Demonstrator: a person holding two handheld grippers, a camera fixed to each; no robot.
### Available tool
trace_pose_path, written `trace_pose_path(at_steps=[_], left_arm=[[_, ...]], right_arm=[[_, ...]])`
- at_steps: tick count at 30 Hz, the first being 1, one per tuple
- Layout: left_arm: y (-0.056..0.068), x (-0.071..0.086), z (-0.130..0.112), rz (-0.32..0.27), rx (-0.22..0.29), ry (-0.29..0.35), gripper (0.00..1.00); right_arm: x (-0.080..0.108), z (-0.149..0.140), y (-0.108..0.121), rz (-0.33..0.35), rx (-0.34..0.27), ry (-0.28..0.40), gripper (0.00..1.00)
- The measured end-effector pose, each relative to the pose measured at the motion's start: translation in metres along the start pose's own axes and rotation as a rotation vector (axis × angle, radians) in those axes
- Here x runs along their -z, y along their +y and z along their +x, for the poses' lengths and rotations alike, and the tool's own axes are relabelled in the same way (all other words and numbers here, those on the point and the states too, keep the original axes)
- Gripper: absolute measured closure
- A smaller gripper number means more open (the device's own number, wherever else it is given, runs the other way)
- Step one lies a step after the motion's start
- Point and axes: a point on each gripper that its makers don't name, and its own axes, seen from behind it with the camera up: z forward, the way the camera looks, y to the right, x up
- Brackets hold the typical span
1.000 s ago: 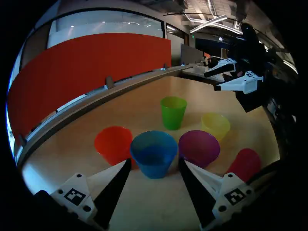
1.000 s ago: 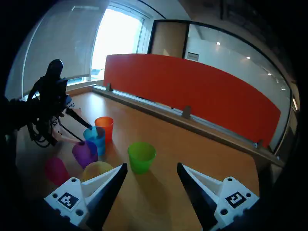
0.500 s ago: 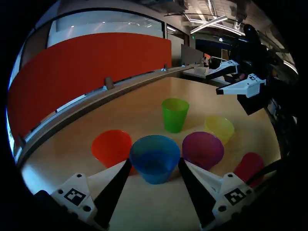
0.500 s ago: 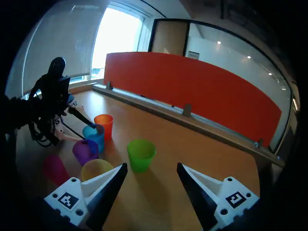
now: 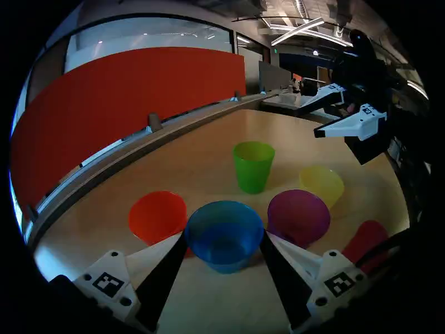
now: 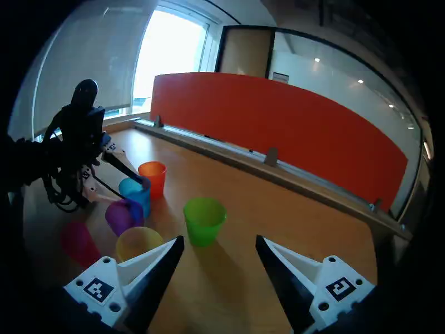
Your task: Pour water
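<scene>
The table [image 5: 194, 156] is pale tan wood, and the partition [image 5: 128, 89] is plain red-orange. The cups are one colour each and unpatterned: a blue cup [image 5: 224, 234], an orange cup [image 5: 157, 216], a green cup [image 5: 253, 165], a purple cup [image 5: 298, 216], a pale yellow cup [image 5: 321, 185], and a last cup [image 5: 364, 240] that looks pink or red at the dim edge. The left gripper [image 5: 222, 240] and right gripper [image 6: 217, 240] are white with black inner faces, each finger bearing a black-and-white square marker.
</scene>
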Motion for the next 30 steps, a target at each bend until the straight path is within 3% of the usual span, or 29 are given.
trace_pose_path(at_steps=[30], left_arm=[[0.0023, 0.004, -0.0047, 0.005, -0.016, -0.016, 0.13]], right_arm=[[-0.0069, -0.0024, 0.0002, 0.014, 0.004, -0.01, 0.0]])
